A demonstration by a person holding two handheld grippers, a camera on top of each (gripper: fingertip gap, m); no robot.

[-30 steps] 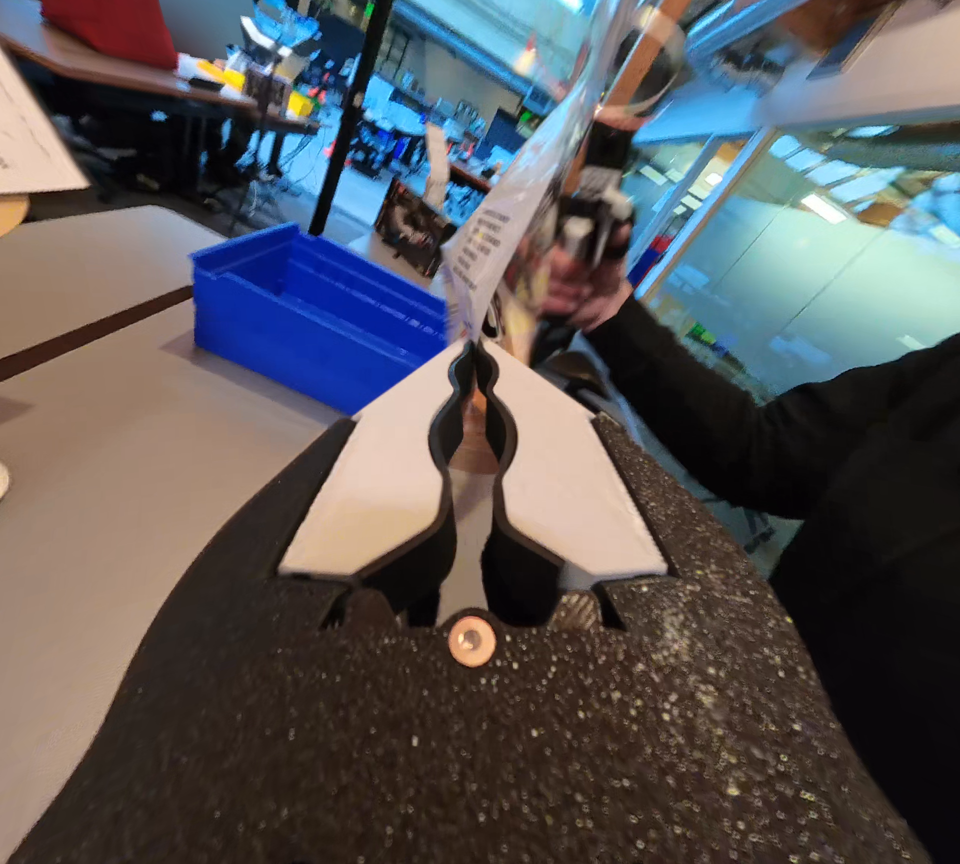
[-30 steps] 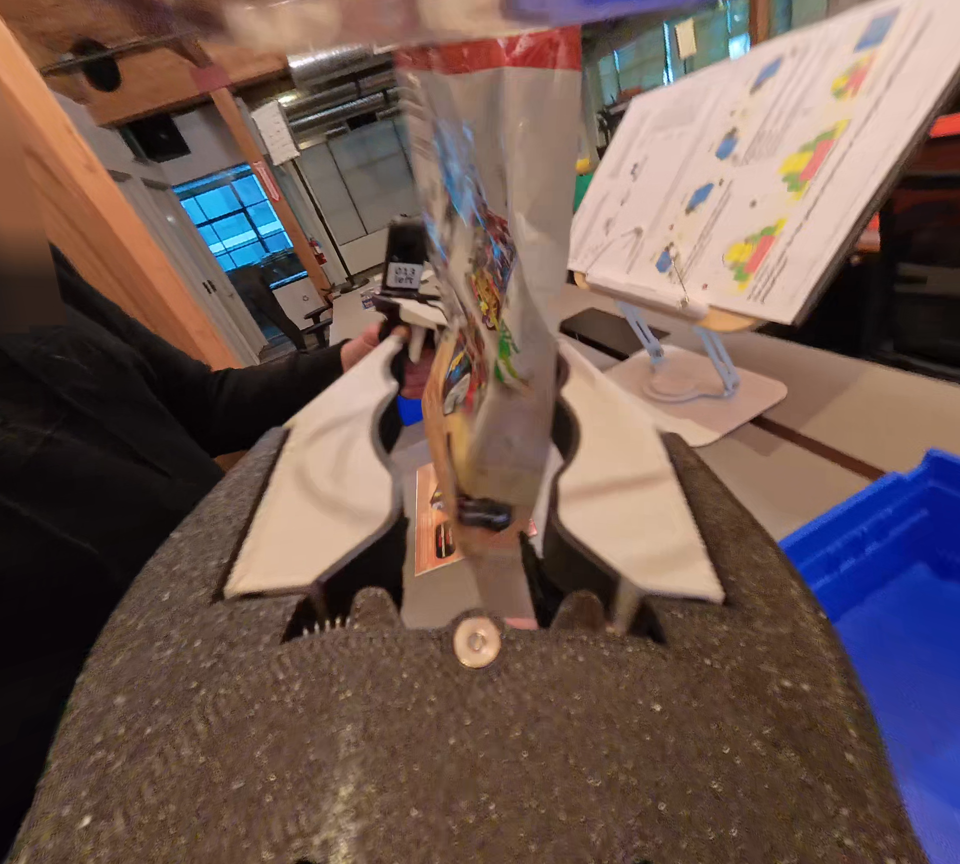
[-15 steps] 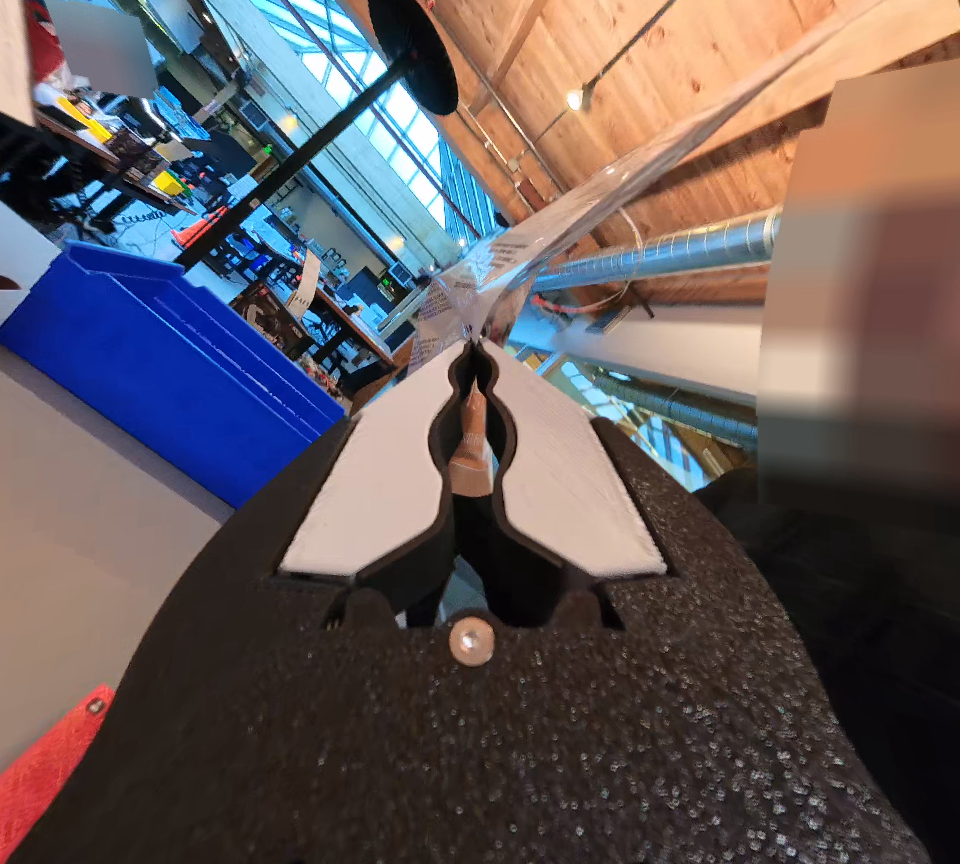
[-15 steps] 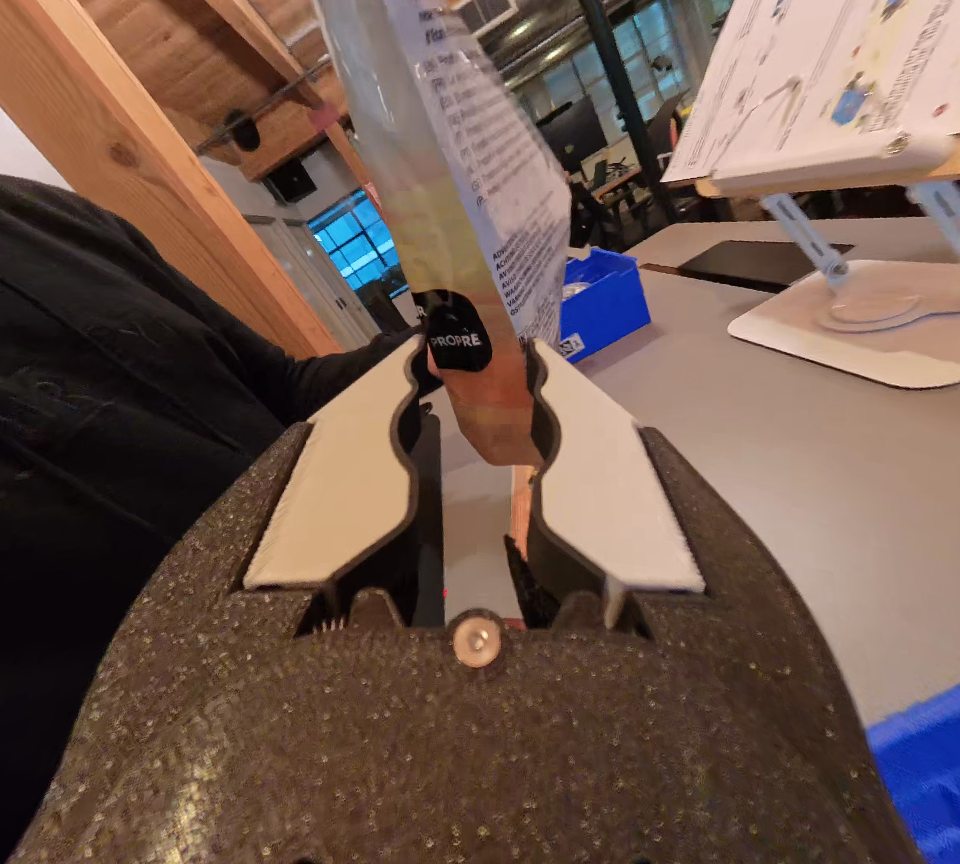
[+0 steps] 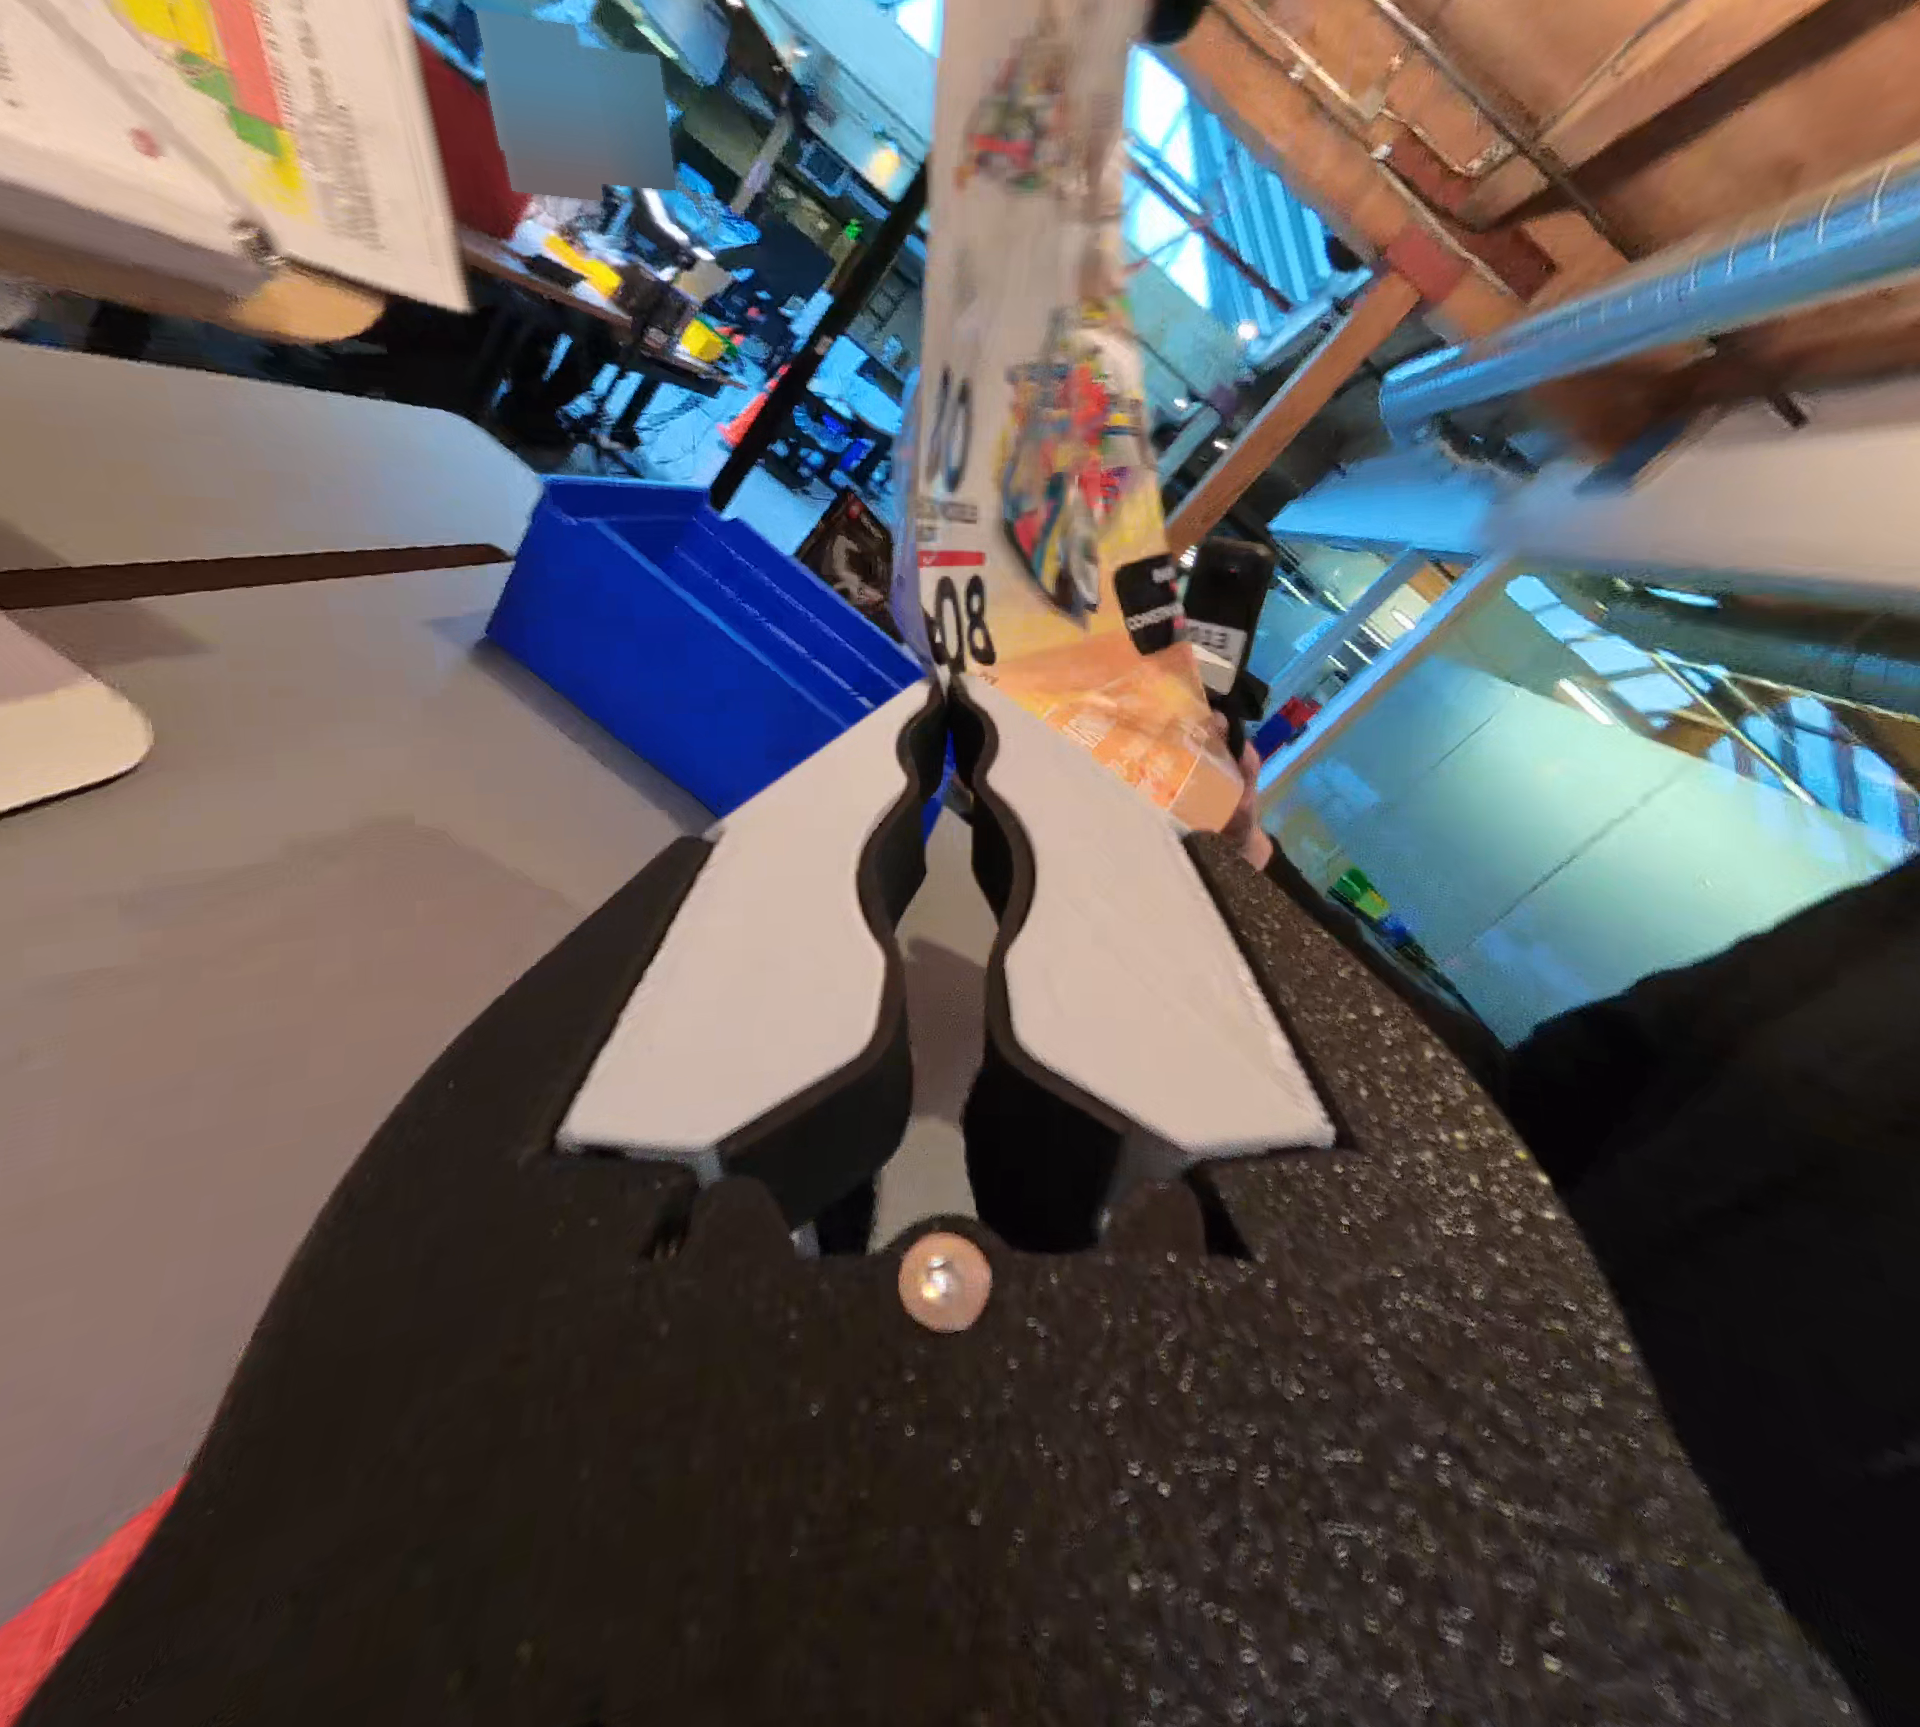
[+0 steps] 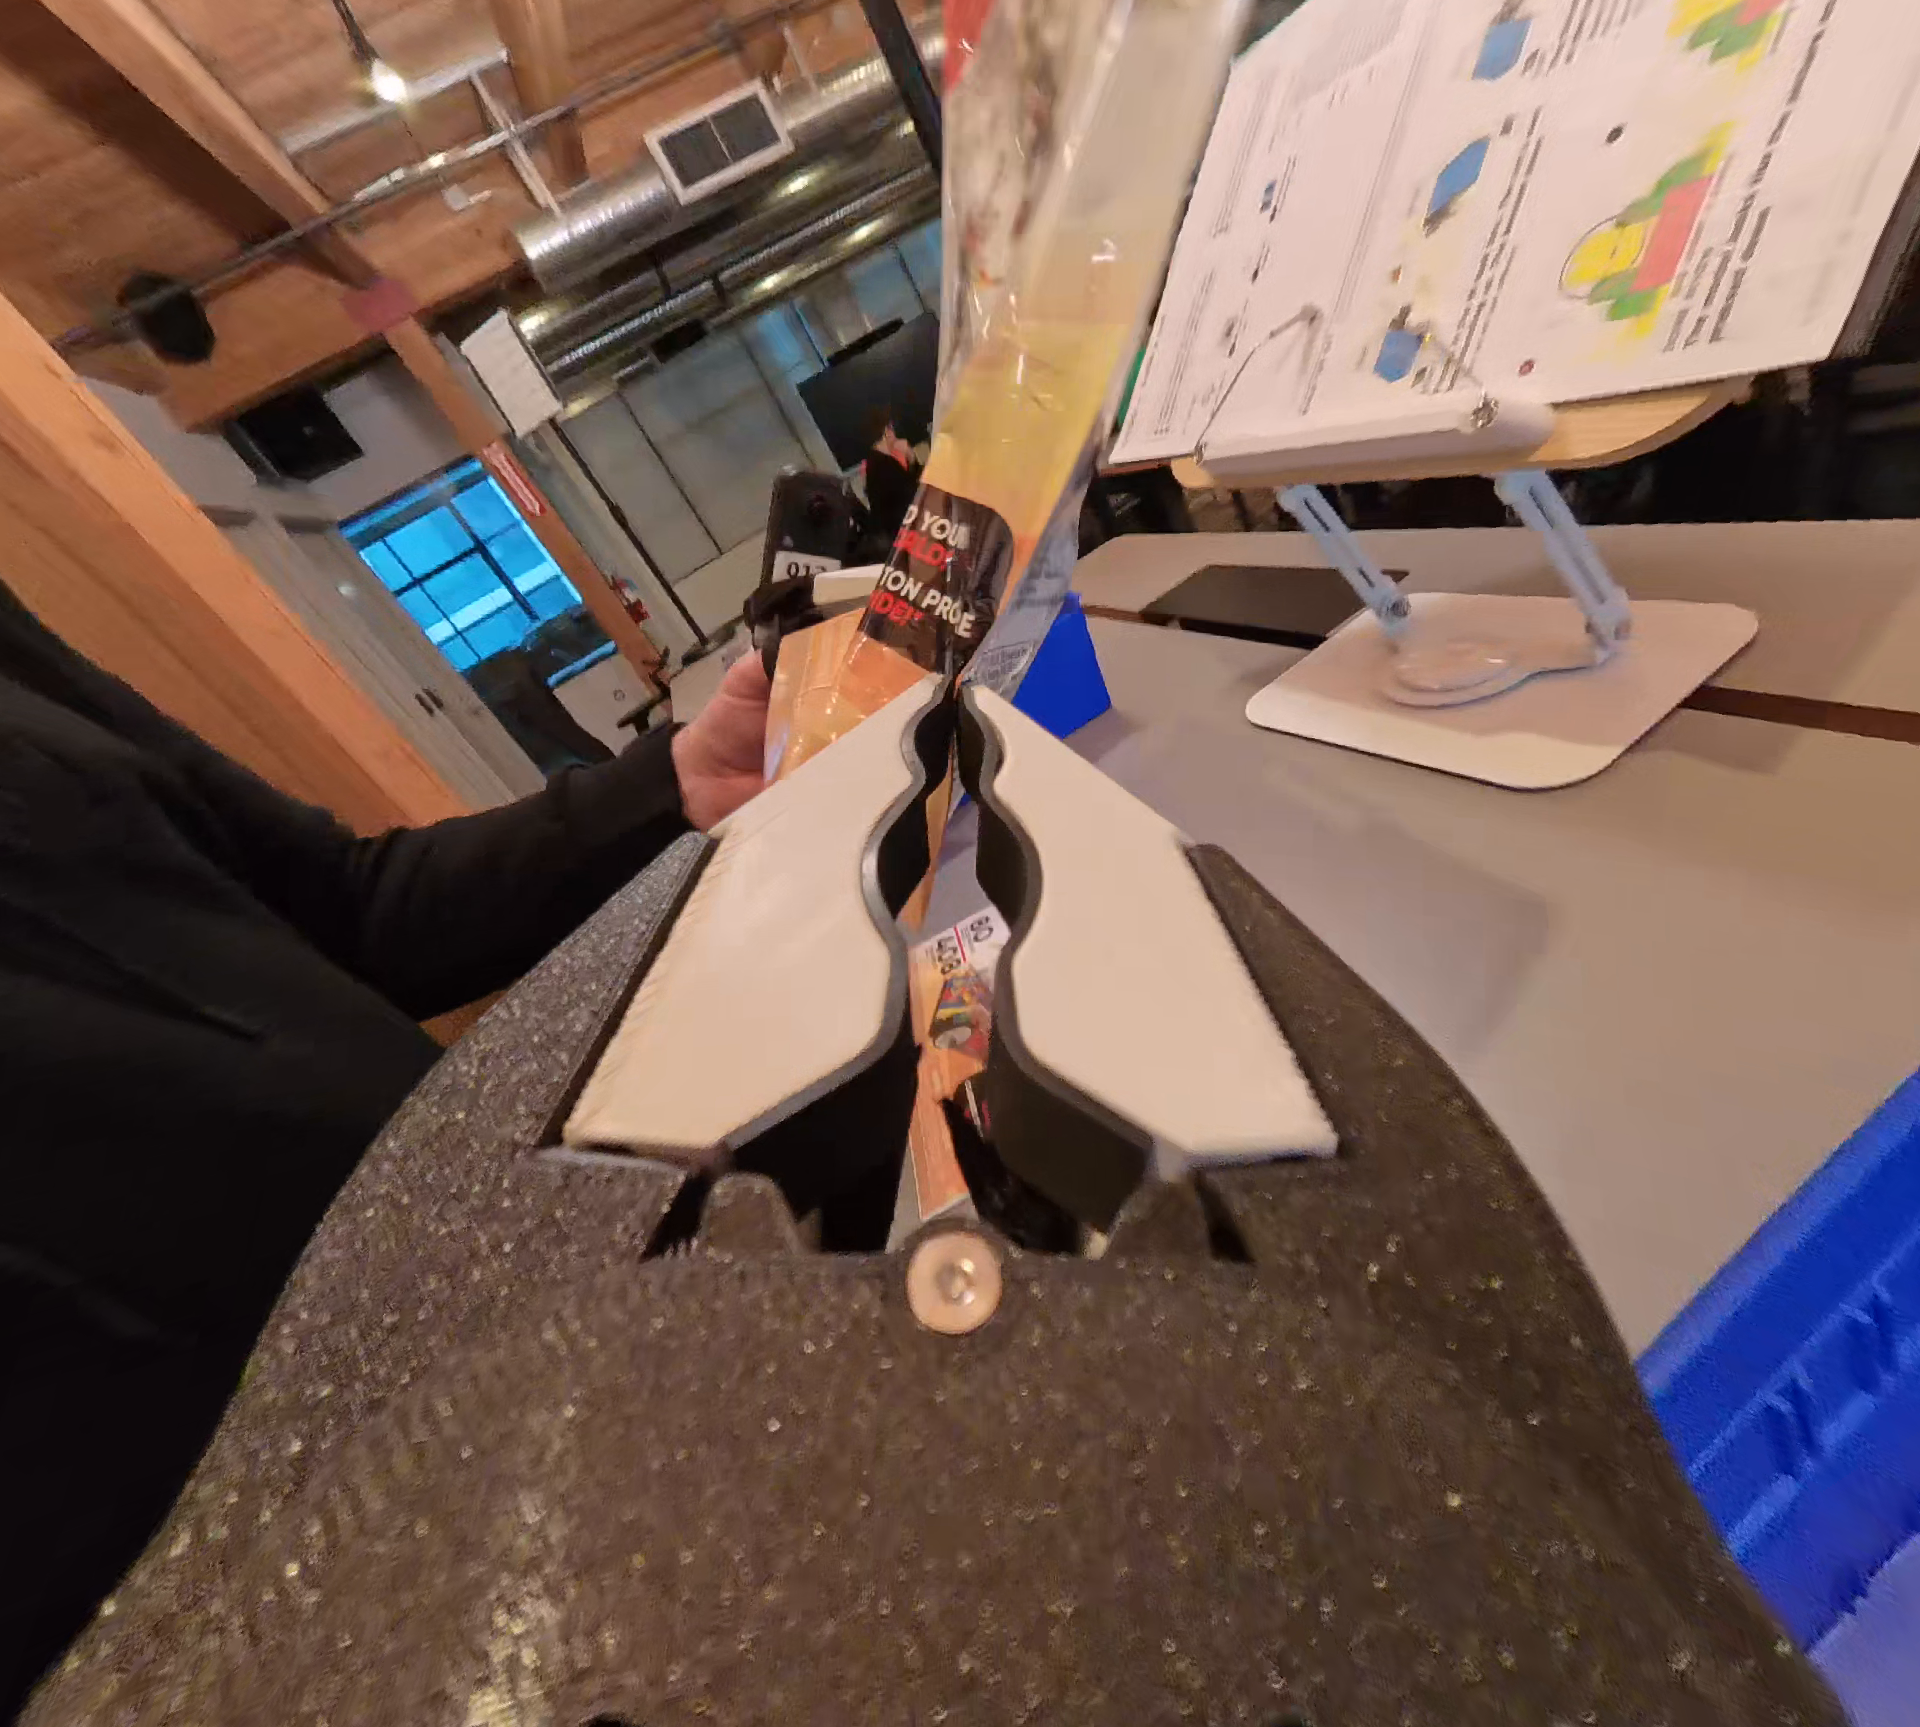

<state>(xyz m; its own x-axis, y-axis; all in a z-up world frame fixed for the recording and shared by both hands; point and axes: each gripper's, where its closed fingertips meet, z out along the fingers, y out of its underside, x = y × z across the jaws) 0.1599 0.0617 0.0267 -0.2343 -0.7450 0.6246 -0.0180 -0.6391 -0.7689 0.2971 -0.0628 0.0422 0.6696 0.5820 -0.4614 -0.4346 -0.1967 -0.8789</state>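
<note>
The left gripper (image 5: 948,709) pinches its tips tight on the lower edge of a printed plastic bag (image 5: 1039,389), which rises above the grey table (image 5: 312,846). The right gripper (image 6: 954,709) clamps the same bag (its orange end runs down between the fingers). Beyond stand a blue bin (image 5: 686,628) and a sheet of paper on a stand (image 6: 1496,649).

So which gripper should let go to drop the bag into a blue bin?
Probably left: the left gripper only pinches the plastic bag's edge, while the right gripper grips deeper, beside a blue bin.
</note>
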